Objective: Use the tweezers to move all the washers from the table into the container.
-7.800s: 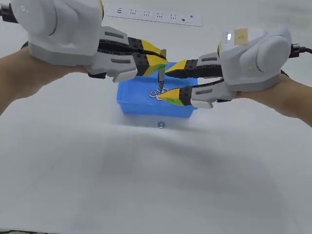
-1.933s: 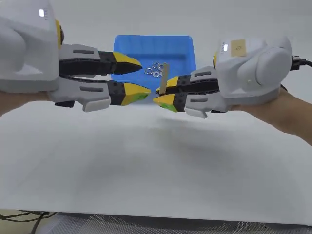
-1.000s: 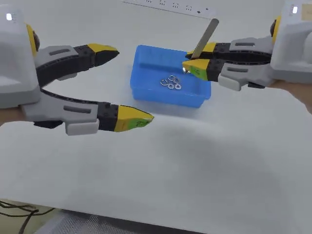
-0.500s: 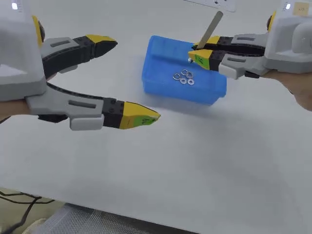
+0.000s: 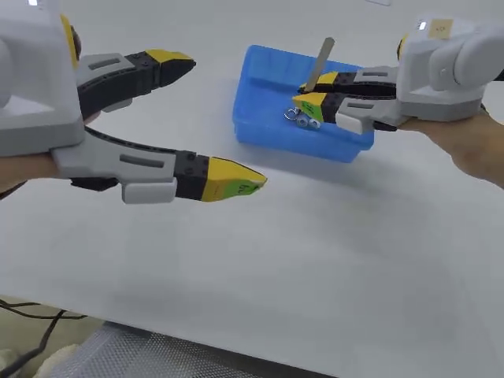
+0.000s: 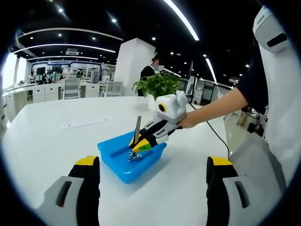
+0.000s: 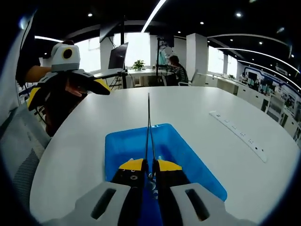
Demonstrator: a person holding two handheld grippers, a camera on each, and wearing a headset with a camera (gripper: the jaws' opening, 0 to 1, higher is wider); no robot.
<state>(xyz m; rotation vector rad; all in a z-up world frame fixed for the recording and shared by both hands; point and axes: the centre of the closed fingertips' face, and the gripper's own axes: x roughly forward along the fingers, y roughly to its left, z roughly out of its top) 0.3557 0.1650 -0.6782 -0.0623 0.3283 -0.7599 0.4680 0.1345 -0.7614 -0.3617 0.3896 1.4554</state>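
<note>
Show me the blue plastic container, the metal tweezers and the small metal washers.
blue plastic container (image 5: 272, 138), head view, on its front outer wall.
metal tweezers (image 5: 320, 63), head view, midway along the bare shaft.
small metal washers (image 5: 298, 118), head view, on the cluster inside the container.

Upper centre, a blue container (image 5: 266, 134) holds clustered silver washers (image 5: 302, 118), grey tweezers (image 5: 320, 61) slanting upright above them.

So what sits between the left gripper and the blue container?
Nothing: bare white table separates the open left gripper from the container, as the head view and the left gripper view both show.
</note>
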